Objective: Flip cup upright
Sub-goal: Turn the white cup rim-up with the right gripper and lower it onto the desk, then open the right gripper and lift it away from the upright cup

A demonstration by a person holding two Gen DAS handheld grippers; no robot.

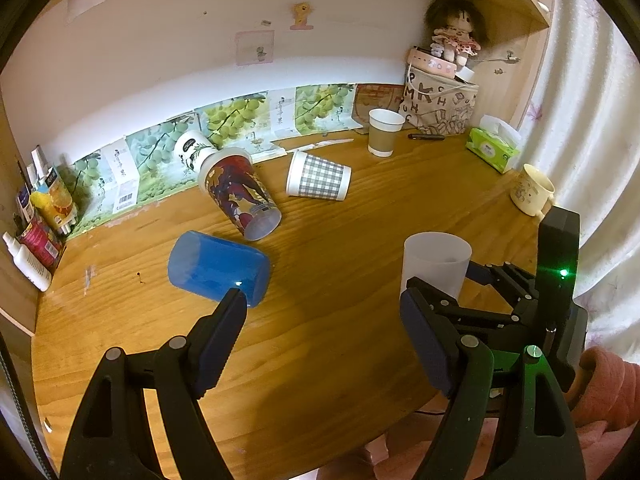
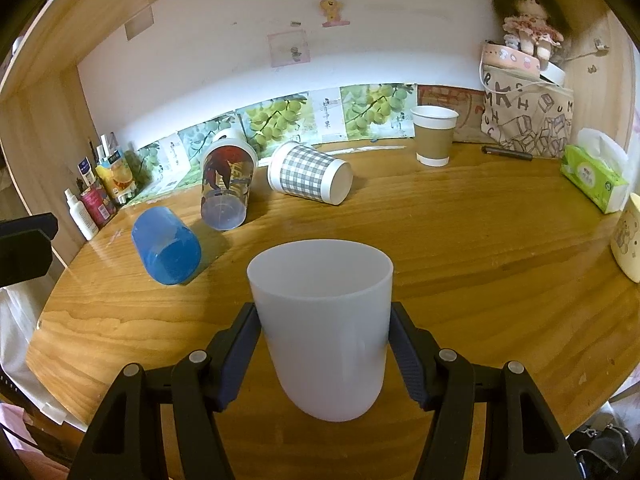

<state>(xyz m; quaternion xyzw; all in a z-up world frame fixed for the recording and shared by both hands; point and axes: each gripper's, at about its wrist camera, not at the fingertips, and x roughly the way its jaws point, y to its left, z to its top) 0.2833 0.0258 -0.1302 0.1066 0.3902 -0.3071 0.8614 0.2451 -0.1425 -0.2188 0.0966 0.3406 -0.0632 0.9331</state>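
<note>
A frosted white cup (image 2: pixel 324 332) stands upright on the wooden table (image 2: pixel 460 248), mouth up, between the fingers of my right gripper (image 2: pixel 324 360), which is shut on its sides. It also shows in the left wrist view (image 1: pixel 436 264). My left gripper (image 1: pixel 324 332) is open and empty above the table, with a blue cup (image 1: pixel 218 266) lying on its side just beyond its left finger. A printed cup (image 1: pixel 240 194) and a checked paper cup (image 1: pixel 318 176) also lie on their sides further back.
A brown-sleeved paper cup (image 1: pixel 384 132) stands upright at the back. A cream mug (image 1: pixel 532 190), a green tissue box (image 1: pixel 494 150), a printed bag (image 1: pixel 440 108) with a doll sit at right. Bottles (image 1: pixel 36 224) crowd the left corner.
</note>
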